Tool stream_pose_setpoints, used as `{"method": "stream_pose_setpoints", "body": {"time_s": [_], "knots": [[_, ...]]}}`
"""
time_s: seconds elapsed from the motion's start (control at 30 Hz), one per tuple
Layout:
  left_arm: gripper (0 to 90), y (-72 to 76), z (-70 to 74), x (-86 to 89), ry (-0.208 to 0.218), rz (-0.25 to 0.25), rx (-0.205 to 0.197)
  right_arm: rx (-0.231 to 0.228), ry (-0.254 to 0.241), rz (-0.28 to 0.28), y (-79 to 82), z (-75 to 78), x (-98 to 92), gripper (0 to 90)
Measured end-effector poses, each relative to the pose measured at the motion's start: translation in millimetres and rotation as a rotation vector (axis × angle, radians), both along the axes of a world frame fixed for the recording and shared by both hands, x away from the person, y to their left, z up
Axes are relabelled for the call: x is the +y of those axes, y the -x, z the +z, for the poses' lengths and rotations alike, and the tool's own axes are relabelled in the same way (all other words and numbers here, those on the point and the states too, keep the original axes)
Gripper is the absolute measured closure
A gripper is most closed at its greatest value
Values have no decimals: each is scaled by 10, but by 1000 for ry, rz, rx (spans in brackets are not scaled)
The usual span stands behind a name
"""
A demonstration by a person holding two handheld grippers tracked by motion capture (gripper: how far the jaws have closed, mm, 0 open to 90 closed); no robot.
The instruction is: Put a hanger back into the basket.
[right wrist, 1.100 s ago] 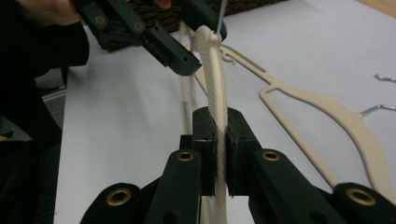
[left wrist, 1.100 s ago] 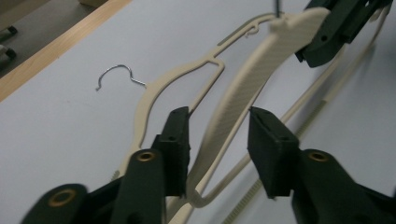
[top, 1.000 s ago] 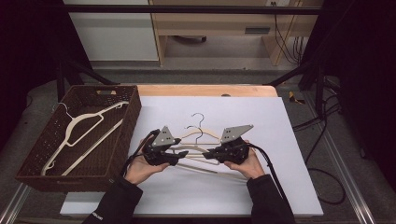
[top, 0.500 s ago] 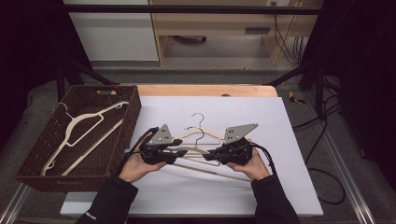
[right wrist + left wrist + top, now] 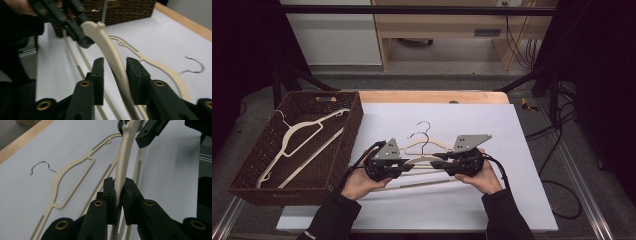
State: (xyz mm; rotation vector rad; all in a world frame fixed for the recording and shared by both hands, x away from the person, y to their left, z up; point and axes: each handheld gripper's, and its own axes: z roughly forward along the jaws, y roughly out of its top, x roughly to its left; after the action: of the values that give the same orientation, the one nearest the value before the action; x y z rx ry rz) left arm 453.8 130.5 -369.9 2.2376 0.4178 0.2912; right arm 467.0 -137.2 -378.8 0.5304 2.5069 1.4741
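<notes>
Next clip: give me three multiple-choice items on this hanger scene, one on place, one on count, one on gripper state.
1. Where does the wicker basket stand?
A. at the table's left end
B. at the table's right end
C. on the floor

2. How many hangers lie in the basket?
A. none
B. one
C. four

3. How does the left gripper stand on the raised hanger?
A. wide open beside it
B. shut on it
C. shut on the basket rim

Answers:
1 A, the high view shows it at the left beside the white sheet.
2 B, one cream hanger lies inside.
3 B, its pads press the hanger's arm.
</notes>
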Motion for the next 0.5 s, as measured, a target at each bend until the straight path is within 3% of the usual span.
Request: {"method": "stream_pose_setpoints", "body": {"time_s": [0.03, 0.07, 0.17, 0.27, 0.33, 0.5], "knots": [[828, 2, 2, -1, -10, -4, -1, -14, 0, -16, -2, -9, -1, 634], [835, 18, -7, -17, 15, 4, 9, -20, -8, -32, -3, -17, -7, 614], [857, 46, -10, -41, 38, 12, 20, -47, -36, -79, 1, -22, -37, 531], [863, 41, 5, -21, 41, 53, 12, -82, -73, -129, 33, -3, -120, 453], [863, 28, 10, 14, 71, 85, 20, -97, -102, -164, 74, 19, -208, 425], [864, 26, 100, 113, 102, 147, -8, -107, -146, -259, 185, 7, -452, 331]]}}
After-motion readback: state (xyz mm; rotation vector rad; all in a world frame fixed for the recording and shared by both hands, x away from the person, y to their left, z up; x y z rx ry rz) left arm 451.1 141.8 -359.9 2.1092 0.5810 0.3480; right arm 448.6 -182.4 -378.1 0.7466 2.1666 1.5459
